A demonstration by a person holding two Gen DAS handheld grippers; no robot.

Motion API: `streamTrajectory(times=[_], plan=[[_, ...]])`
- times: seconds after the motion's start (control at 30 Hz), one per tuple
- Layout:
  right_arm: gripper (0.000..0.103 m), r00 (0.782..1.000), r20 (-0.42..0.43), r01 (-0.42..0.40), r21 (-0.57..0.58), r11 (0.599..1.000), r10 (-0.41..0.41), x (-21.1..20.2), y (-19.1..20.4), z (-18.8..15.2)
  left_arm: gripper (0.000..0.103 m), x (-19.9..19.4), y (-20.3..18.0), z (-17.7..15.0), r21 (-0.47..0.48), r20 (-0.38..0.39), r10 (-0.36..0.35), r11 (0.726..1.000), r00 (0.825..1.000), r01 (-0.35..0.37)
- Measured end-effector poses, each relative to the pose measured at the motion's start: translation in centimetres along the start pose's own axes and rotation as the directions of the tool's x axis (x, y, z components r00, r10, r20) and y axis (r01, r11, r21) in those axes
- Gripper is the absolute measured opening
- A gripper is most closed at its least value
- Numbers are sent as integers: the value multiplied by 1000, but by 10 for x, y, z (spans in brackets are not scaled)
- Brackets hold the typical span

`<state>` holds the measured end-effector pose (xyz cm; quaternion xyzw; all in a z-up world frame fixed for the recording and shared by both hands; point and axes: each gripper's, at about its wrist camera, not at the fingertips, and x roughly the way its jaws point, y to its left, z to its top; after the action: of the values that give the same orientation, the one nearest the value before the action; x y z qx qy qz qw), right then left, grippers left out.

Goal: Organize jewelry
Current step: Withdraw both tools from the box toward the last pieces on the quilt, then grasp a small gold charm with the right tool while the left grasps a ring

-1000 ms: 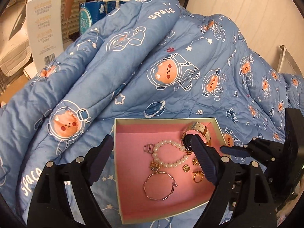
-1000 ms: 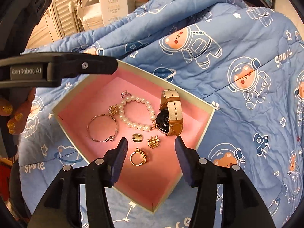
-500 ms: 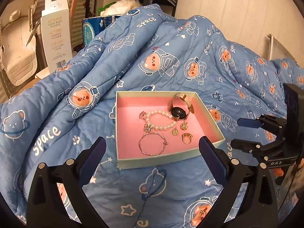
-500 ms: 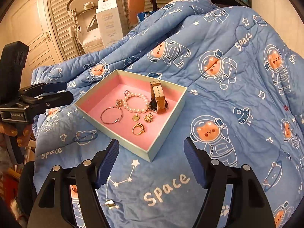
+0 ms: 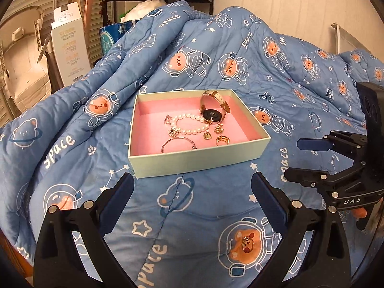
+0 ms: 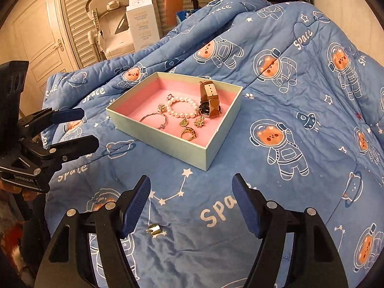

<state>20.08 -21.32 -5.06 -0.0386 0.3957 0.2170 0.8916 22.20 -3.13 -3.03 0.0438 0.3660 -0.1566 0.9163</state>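
Note:
A pale green box (image 5: 199, 159) (image 6: 168, 141) with a pink lining lies on the blue quilt. In it are a pearl bracelet (image 5: 190, 124) (image 6: 183, 106), a tan-strap watch (image 5: 214, 106) (image 6: 208, 98), a thin bangle (image 5: 178, 144) (image 6: 154, 120), a gold ring (image 5: 223, 140) (image 6: 188, 133) and small gold charms. One gold ring (image 5: 247, 242) (image 6: 154, 229) lies loose on the quilt in front of the box. My left gripper (image 5: 192, 194) and right gripper (image 6: 192, 204) are both open and empty, held back from the box.
The quilt (image 5: 216, 48) is heaped high behind the box. A white carton (image 5: 69, 48), a folded chair and a shelf stand beyond it at the left. Each gripper shows in the other's view, the right one (image 5: 336, 163) and the left one (image 6: 48, 139).
Both grippers have pulled back from over the box, toward me, and now sit well in front of it. The loose ring on the quilt has come into view.

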Motion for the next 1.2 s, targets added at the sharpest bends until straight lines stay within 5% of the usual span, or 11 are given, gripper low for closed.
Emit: streamTrajectory(times=[0.33, 0.87, 1.2], plan=[[68, 999, -34, -28, 8, 1000, 29, -3, 13, -33, 96, -12, -8, -50, -25, -9, 14, 1000, 1000, -14], [46, 996, -79, -33, -27, 999, 31, -2, 25, -61, 96, -26, -25, -90, -50, -12, -6, 999, 1000, 5], [37, 995, -93, -52, -52, 997, 47, 10, 32, -58, 79, -16, -43, -98, -17, -52, -13, 1000, 999, 12]])
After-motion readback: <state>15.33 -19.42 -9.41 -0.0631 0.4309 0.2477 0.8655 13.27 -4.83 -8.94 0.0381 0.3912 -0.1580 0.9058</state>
